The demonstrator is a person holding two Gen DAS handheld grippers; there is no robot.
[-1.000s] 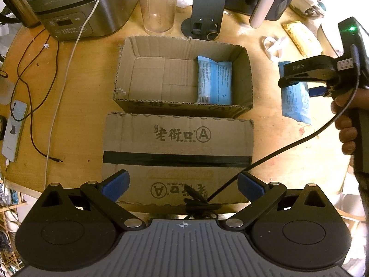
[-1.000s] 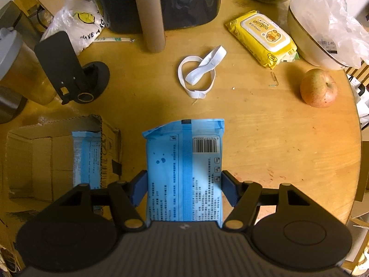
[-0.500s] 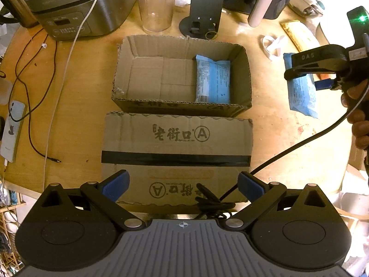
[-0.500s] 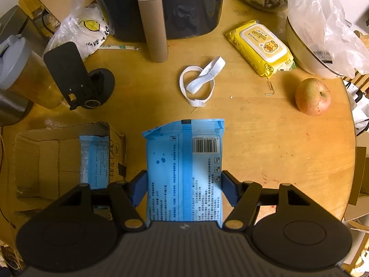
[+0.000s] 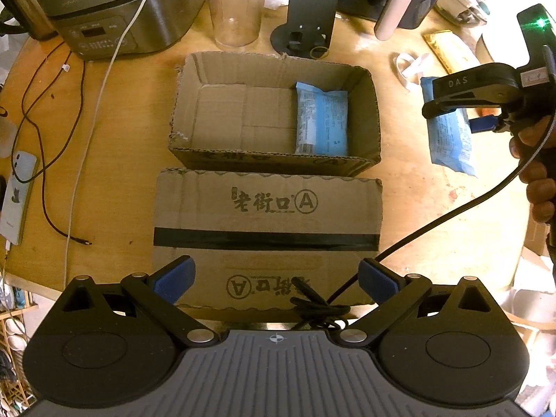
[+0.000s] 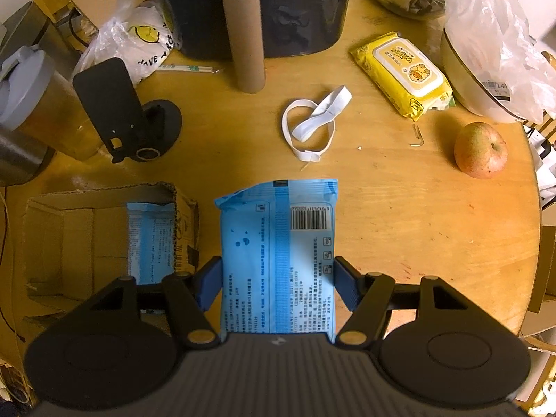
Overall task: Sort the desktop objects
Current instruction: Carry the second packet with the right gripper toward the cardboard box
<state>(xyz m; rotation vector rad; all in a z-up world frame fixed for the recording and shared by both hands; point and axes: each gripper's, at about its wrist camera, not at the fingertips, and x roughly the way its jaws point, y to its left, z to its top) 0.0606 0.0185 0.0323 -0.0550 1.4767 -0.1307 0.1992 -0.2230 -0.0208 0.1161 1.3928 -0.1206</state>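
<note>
Right gripper clamped on a blue wipes packet held above the table, long axis running along the fingers, barcode end pointing away. Left gripper spread wide, empty, over a cardboard box whose right end holds a second blue packet lying lengthwise front to back.

A home dining or kitchen setting is indicated. A round wooden table is crowded along its far edge with a rice cooker, an air fryer, a blender jar and an apple.
</note>
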